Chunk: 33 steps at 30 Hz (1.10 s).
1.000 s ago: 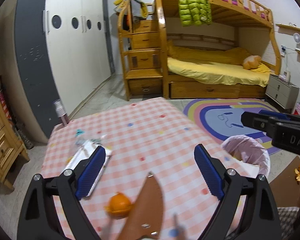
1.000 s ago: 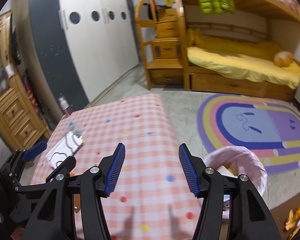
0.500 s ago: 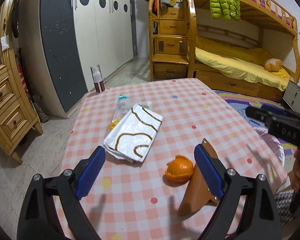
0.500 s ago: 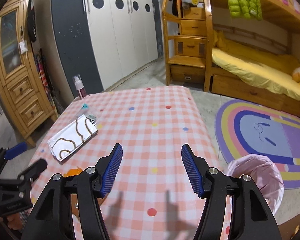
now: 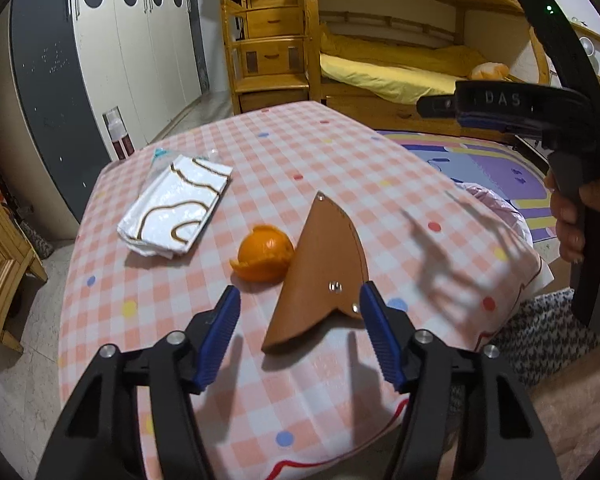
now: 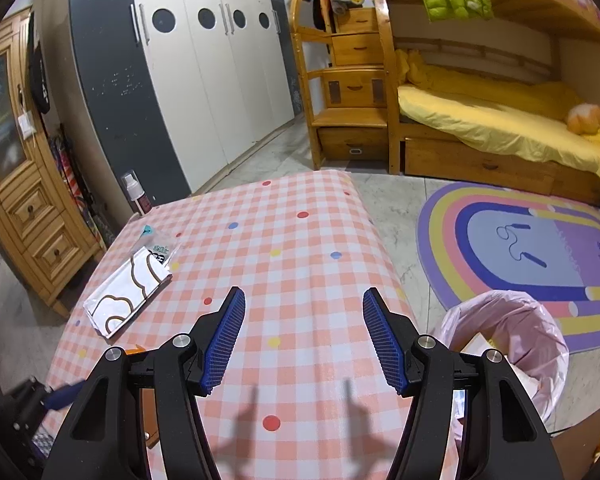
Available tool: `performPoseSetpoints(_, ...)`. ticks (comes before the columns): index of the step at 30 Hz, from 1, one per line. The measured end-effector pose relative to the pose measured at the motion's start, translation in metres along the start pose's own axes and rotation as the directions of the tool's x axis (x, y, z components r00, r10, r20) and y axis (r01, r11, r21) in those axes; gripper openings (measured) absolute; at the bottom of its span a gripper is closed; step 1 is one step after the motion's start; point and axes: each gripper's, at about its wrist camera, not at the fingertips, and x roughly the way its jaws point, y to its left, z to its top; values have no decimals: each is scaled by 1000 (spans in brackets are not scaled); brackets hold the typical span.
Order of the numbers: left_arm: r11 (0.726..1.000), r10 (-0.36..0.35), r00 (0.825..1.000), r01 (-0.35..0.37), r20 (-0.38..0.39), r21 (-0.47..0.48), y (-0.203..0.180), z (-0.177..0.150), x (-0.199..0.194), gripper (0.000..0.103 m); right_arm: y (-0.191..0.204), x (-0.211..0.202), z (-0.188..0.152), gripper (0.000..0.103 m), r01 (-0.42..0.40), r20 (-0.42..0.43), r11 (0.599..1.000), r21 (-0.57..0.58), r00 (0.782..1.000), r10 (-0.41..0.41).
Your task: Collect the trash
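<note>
Left gripper [image 5: 298, 330]: low over the near edge of the surface [image 5: 340, 152], aimed forward; its blue fingers [image 5: 220, 332] are spread wide with nothing between them.
Ahead of the left gripper: one orange peel [image 5: 264, 254] and one brown leather sheath [image 5: 324, 264], touching each other; the sheath's wide end lies just beside the right finger tip.
Left part of the surface: one white wrapper with brown swirls [image 5: 178, 210], flat, apart from the peel; one clear plastic scrap with a teal corner [image 5: 160, 156] at the wrapper's far end.
Left edge: the checked cloth drops to bare floor; one spray bottle [image 5: 118, 136] stands just beyond the far left corner, in front of the wardrobe [image 5: 100, 60].
Right gripper [image 6: 304, 338]: held higher, over the middle of the surface and pointing to its far end; its fingers [image 6: 226, 340] are also wide apart and hold nothing. In the left wrist view it shows from the side, a hand [image 5: 576, 216] on its handle.
Open room: the whole far half of the checked cloth lies bare ahead of the right gripper.
Right edge: one trash bin with a pink liner [image 6: 508, 336] stands on the floor just beside the surface, some paper already inside.
Further right: one rainbow rug [image 6: 540, 240], then the bunk bed [image 6: 500, 128].
</note>
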Motion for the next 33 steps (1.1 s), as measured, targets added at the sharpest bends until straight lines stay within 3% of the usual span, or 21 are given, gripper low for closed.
performPoseSetpoints(4,1000,-3,999,3,-33,-3,1,-8,4,47,-1,-1,0,62,-4,0,1000,4,1000,4)
performPoseSetpoints(9,1000,-12,998,12,-61,7,-5,-6,16,15,-2,-1,0,62,-3,3,1000,7,1000,3)
performPoseSetpoints(12,1000,-14,998,14,-68,-1,-8,4,25,11,-5,-2,2,62,2,8,1000,28,1000,-2)
performPoseSetpoints(25,996,15,998,-21,-68,-86,-24,73,82,12,-33,-2,5,62,35,6,993,112,999,-36)
performPoseSetpoints(30,996,0,999,-4,-37,-91,-24,76,73,42,-34,0,5,64,43,-1,993,111,999,-43)
performPoseSetpoints(33,995,-2,1000,0,-18,-95,-19,70,58,43,-31,1,4,64,44,-4,994,97,999,-44)
